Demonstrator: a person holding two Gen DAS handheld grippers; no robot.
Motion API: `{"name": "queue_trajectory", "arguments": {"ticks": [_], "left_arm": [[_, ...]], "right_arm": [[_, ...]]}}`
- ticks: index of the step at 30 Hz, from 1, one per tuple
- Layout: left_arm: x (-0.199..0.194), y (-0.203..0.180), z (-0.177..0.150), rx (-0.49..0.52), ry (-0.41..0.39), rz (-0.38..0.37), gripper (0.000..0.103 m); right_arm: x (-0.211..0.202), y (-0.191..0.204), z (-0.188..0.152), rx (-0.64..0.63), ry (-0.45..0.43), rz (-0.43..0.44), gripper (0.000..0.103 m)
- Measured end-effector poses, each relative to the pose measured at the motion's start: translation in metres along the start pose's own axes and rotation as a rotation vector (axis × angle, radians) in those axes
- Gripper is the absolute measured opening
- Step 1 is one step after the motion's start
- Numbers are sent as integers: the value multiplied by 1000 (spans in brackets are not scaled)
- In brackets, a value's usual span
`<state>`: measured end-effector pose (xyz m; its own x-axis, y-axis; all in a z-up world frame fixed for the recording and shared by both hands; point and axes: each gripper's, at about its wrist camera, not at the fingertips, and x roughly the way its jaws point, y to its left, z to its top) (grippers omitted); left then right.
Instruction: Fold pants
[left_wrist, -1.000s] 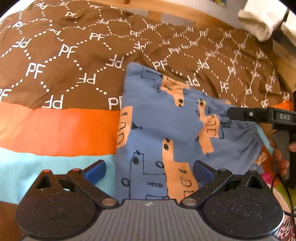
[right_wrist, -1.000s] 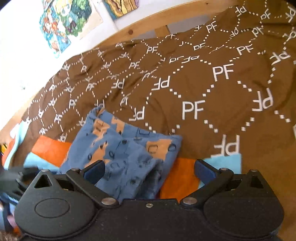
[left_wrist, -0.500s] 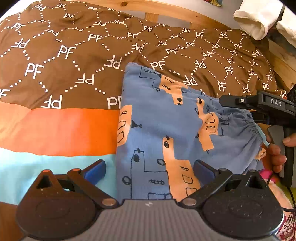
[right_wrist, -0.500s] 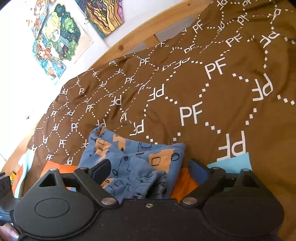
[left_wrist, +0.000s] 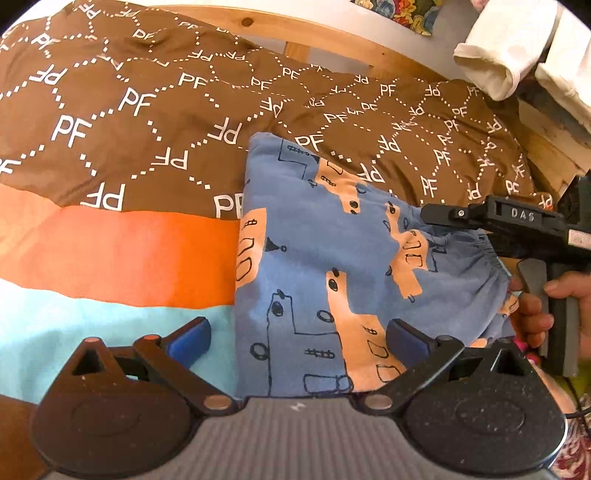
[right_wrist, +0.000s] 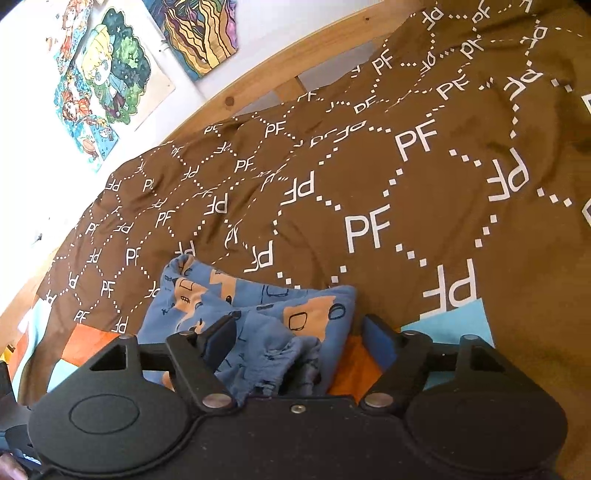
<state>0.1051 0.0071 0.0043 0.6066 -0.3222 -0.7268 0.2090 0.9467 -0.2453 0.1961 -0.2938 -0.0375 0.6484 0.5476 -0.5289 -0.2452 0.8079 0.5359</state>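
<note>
The blue pants (left_wrist: 332, 266) with orange patches and black line drawings lie folded on the bed. In the left wrist view my left gripper (left_wrist: 297, 332) is open and empty, its fingers either side of the pants' near edge. The right gripper's body (left_wrist: 517, 225) shows at the right by the gathered waistband (left_wrist: 487, 258). In the right wrist view my right gripper (right_wrist: 299, 332) is open, its fingers straddling the bunched waistband end of the pants (right_wrist: 273, 328), holding nothing.
The bed is covered by a brown duvet (left_wrist: 147, 110) with white PF lettering and orange (left_wrist: 110, 254) and light-blue (left_wrist: 74, 325) bands. A wooden bed frame (right_wrist: 295, 48) and wall pictures (right_wrist: 103, 85) lie behind. White cloth (left_wrist: 509, 44) hangs at the upper right.
The pants have settled flatter on the bed. My right gripper has tilted up and drawn back over the waistband end. Both grippers stay open.
</note>
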Motion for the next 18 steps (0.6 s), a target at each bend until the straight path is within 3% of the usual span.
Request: {"name": "queue_trajectory", "arguments": {"ticks": [2, 4, 6, 7, 12, 14, 18], "left_arm": [[-3, 5, 2, -58, -6, -15, 101], [-7, 11, 4, -150, -19, -5, 93], [-9, 16, 6, -214, -20, 5, 85], [-9, 19, 7, -235, -18, 11, 80], [-8, 16, 16, -225, 38, 42, 63], [-6, 13, 18, -236, 66, 24, 48], [-5, 5, 24, -240, 93, 73, 43]], "right_arm": [[-1, 0, -1, -1, -4, 0, 77], [-1, 1, -1, -4, -7, -7, 72], [-1, 1, -2, -2, -14, -30, 57], [-1, -1, -2, 5, -14, -30, 55], [1, 0, -3, 7, -4, -22, 40], [2, 2, -4, 2, 2, -20, 37], [1, 2, -3, 6, 3, -25, 34]]}}
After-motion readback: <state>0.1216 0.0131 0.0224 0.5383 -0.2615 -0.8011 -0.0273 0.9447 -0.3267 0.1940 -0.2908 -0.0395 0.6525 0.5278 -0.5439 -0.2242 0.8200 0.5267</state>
